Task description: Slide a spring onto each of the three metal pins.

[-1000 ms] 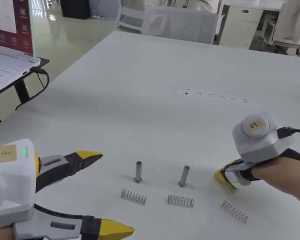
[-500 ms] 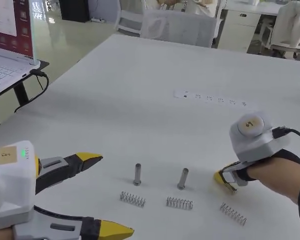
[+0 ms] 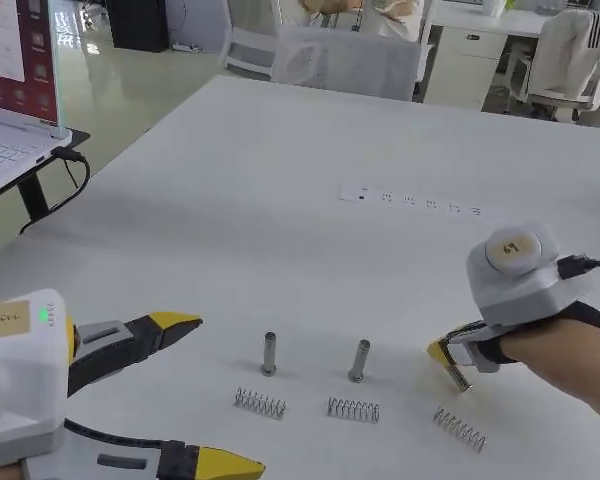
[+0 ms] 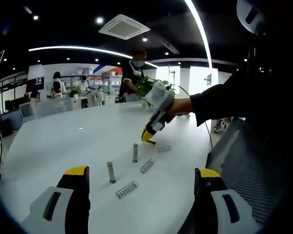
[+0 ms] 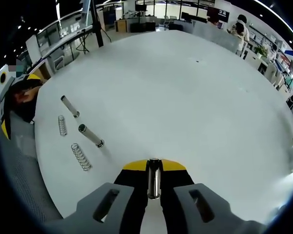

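My headset camera looks forward and down on the table point(image 3: 280, 180) from behind my left tool point(image 3: 208, 392) and right tool point(image 3: 445, 355). The left tool's camera sits low at the table's near edge and faces across it towards the right tool. The right tool's camera looks along its own jaws from close above the surface, and the pin point(image 5: 154, 178) they grip is nearest the lens. All three views share the two standing pins point(image 3: 269, 353) point(image 3: 359, 360) and the springs point(image 3: 259, 403).

On worktop point(image 3: 280, 190): left pin point(image 3: 269, 354) and right pin point(image 3: 359, 360) upright, side by side. Left spring point(image 3: 259, 403) and middle spring point(image 3: 353, 410) lie just near of them, right spring point(image 3: 459, 428) further right. Third pin point(image 3: 457, 377) in right gripper point(image 3: 446, 358). Power strip point(image 3: 420, 203) far.
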The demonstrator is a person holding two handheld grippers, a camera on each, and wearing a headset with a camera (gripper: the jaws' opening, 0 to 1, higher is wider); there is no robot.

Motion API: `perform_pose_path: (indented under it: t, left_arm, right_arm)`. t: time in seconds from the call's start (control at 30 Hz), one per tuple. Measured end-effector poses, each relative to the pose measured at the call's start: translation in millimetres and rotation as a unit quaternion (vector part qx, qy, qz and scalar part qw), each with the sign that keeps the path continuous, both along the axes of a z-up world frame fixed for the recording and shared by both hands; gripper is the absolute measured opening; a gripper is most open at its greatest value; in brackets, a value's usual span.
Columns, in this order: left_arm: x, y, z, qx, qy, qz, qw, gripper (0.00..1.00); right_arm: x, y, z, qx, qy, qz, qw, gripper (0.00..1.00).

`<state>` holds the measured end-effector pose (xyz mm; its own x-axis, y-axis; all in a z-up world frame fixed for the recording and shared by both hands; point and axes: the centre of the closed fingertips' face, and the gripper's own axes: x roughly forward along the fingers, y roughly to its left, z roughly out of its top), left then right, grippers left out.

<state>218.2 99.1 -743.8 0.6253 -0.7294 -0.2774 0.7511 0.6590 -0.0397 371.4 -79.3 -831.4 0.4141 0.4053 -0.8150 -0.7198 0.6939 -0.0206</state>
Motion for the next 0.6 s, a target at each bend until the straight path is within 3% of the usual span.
perform_pose_path:
  t: [0.6]
  left_arm:
    - [-1.7, -3.0, 0.9, -0.001, -0.001, -0.006, 1.0, 0.85]
  right_arm:
    - [-10.7, -2.7, 17.4, 0.017, -0.023, -0.003, 0.9996, 0.06]
